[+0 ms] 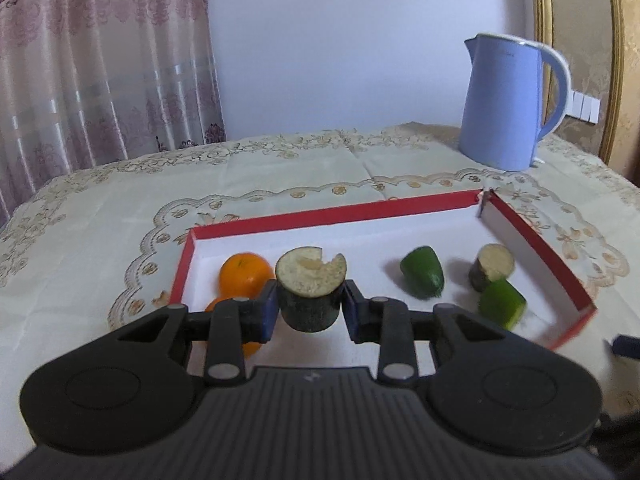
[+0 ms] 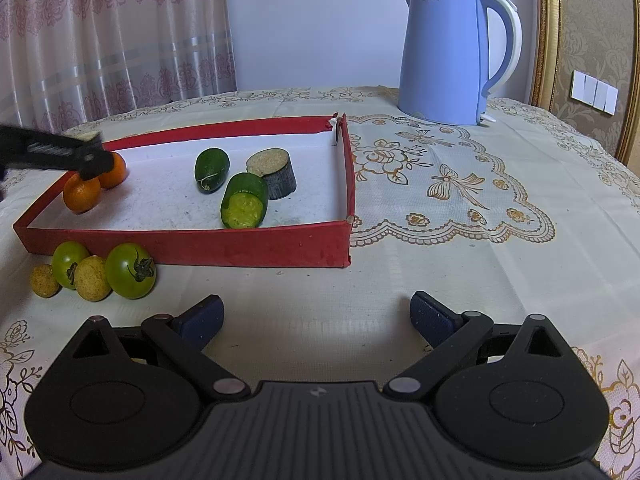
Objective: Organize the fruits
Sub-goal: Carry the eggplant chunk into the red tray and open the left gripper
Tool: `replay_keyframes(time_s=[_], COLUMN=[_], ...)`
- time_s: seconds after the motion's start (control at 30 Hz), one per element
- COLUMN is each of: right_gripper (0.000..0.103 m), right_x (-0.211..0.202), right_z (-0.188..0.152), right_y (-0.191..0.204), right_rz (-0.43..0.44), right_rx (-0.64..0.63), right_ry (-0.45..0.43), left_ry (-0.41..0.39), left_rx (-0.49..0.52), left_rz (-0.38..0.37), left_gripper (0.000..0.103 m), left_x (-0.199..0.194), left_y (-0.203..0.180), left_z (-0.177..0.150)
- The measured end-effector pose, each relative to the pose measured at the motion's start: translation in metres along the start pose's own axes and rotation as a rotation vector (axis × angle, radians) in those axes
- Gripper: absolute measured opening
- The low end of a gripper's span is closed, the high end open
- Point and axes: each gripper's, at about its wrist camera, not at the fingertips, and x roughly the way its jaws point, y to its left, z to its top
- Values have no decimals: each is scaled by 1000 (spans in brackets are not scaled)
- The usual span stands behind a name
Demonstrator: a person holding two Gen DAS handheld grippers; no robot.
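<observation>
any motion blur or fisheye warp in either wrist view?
Left wrist view: the green pieces at the tray's right end are smeared, while the held dark chunk stays sharp; the kettle leans from the warp. Right wrist view: crisp except the streaked left gripper; the gold frame bows.

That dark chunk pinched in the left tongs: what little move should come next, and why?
Probably lower it a little and let go. The left tongs grip the dark cut chunk above the red tray, next to the oranges. White tray floor lies free just ahead, and a similar chunk already rests there. The right tongs are open and idle over the tablecloth.
</observation>
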Motion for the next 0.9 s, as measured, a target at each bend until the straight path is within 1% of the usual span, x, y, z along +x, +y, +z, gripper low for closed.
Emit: replay_keyframes(time_s=[0.13,0.3,0.53,0.73,0.77,0.87,0.9], right_gripper=[100,100,101,101,101,101,101], right_x=[0,0,0,0,0,0,0], right_z=[0,0,0,0,0,0,0], right_y=[0,0,0,0,0,0,0], right_rz=[0,0,0,0,0,0,0], right_rx=[0,0,0,0,1,0,1], right_ry=[0,0,0,0,-1,0,0], left_ry=[43,93,115,100,98,90,86], left_rx=[-21,-37,-28,-16,-11,-15,-15], left_rz=[-3,-5,-1,7,8,-2,-5], left_gripper=[30,30,30,32,34,47,50], left_x=[27,49,62,63,63,59,57], left_y=[1,1,-1,-2,-2,-2,-2], left_z=[8,7,5,3,3,2,2])
